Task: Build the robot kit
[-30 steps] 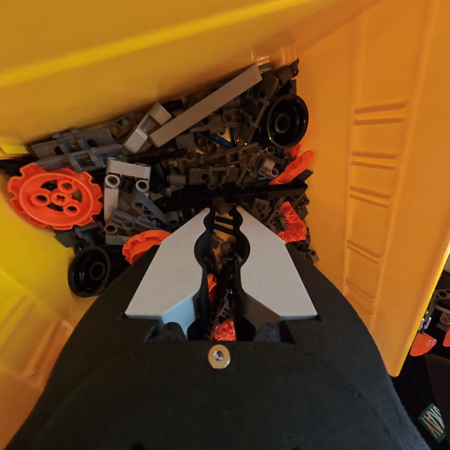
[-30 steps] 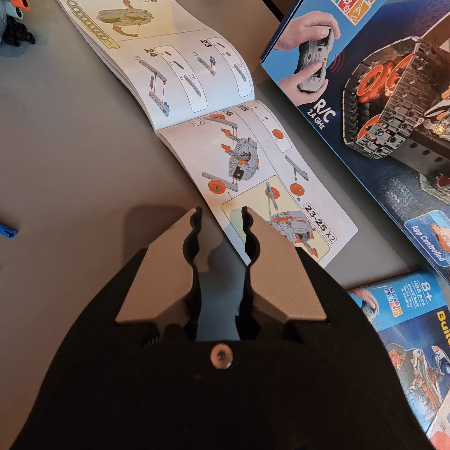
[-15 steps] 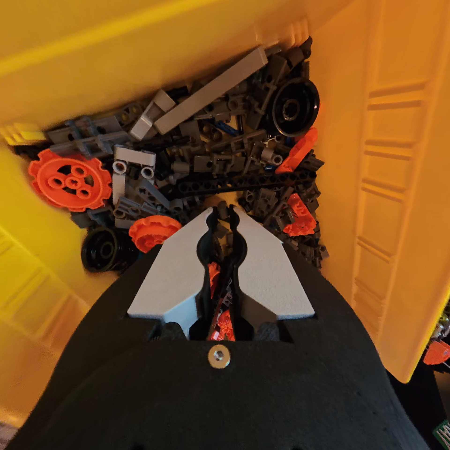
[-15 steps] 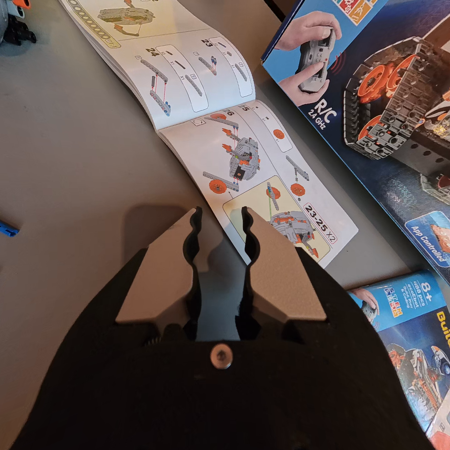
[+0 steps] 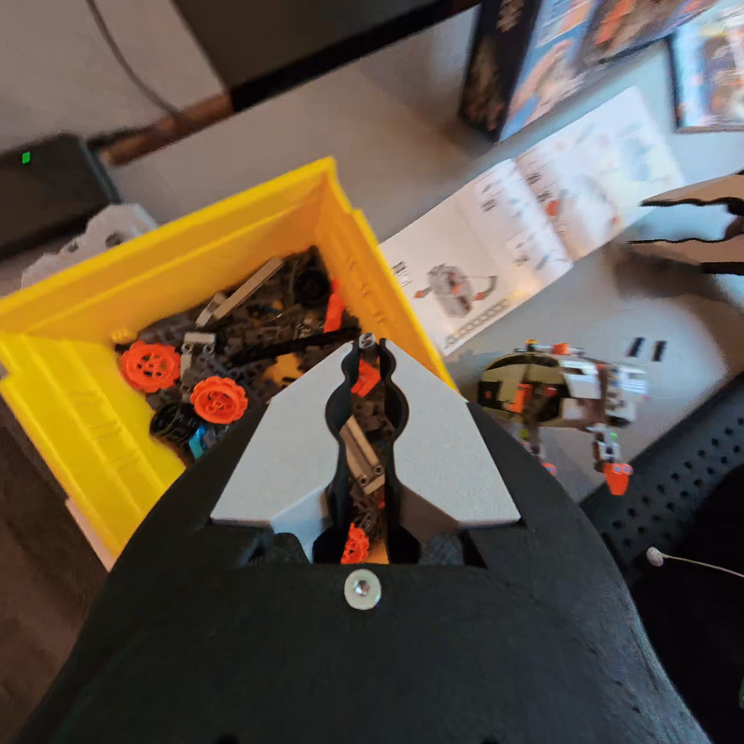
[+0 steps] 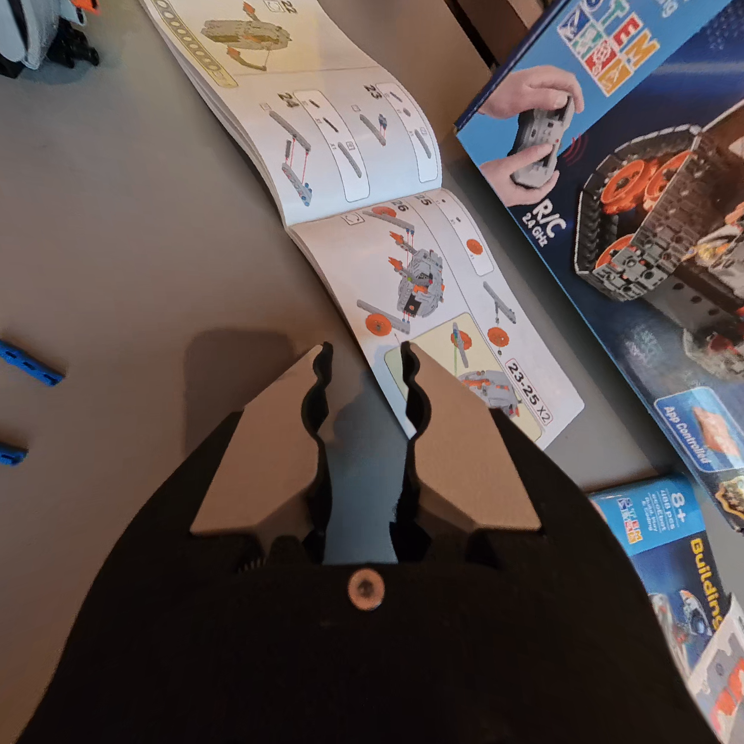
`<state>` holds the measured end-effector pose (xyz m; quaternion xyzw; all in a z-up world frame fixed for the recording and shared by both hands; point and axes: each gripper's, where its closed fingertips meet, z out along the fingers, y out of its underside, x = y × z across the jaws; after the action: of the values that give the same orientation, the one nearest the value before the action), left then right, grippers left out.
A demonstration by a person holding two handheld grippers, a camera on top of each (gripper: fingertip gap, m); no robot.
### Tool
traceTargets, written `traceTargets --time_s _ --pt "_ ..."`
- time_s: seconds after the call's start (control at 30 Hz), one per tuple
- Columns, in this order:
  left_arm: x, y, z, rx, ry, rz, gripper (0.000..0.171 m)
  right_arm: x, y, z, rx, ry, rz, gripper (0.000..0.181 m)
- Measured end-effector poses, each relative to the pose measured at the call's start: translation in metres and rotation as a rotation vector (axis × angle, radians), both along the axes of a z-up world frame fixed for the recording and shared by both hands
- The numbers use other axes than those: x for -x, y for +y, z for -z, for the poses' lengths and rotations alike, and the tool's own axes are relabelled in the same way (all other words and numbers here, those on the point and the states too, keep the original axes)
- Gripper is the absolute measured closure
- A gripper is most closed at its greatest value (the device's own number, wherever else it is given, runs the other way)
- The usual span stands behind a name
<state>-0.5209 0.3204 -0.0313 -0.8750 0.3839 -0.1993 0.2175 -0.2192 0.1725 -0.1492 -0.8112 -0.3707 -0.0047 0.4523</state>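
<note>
Left gripper (image 5: 367, 343) is pinching a small grey piece (image 5: 366, 340) by its tips above the yellow bin (image 5: 169, 257); it could slip. Right gripper (image 6: 364, 348) is hanging empty, half-open.

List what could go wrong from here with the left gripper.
1. The left gripper pinches the small grey piece only at its very tips; it could slip into the yellow bin and its loose parts.
2. The half-built model stands close beside the bin; a sideways swing might knock it.
</note>
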Motion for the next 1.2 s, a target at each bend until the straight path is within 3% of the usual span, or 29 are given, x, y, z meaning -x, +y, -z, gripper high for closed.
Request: traceTargets --time_s 0.13,0.27,0.37,0.57,0.7,0.83,0.97,1.2 --pt "-0.04 -0.052 -0.04 -0.083 -0.111 0.171 0.164 0.013 0.0 -0.015 -0.051 0.017 -0.031 0.147" --pt "-0.078 -0.124 -0.058 -0.095 -0.178 0.341 0.164 0.016 0.001 -0.02 -0.081 0.048 -0.024 0.147" --pt "-0.094 -0.172 -0.037 -0.042 -0.136 0.339 0.164 0.018 -0.001 -0.017 -0.071 0.047 -0.033 0.148" --pt "-0.127 -0.241 0.037 0.009 -0.006 0.272 0.164 0.026 -0.006 -0.028 -0.092 0.079 -0.077 0.148" --pt "-0.154 -0.25 0.076 -0.119 0.105 0.266 0.164 0.025 -0.01 -0.033 -0.108 0.068 -0.081 0.147" --pt "-0.168 -0.237 0.106 -0.218 0.223 0.248 0.164 0.019 -0.014 -0.04 -0.14 0.038 -0.071 0.148" --pt "-0.176 -0.236 0.126 -0.202 0.252 0.235 0.164 0.016 -0.014 -0.042 -0.14 0.052 -0.062 0.148" --pt "-0.187 -0.252 0.136 -0.07 0.173 0.248 0.166 0.02 -0.016 -0.039 -0.125 0.036 -0.08 0.147"
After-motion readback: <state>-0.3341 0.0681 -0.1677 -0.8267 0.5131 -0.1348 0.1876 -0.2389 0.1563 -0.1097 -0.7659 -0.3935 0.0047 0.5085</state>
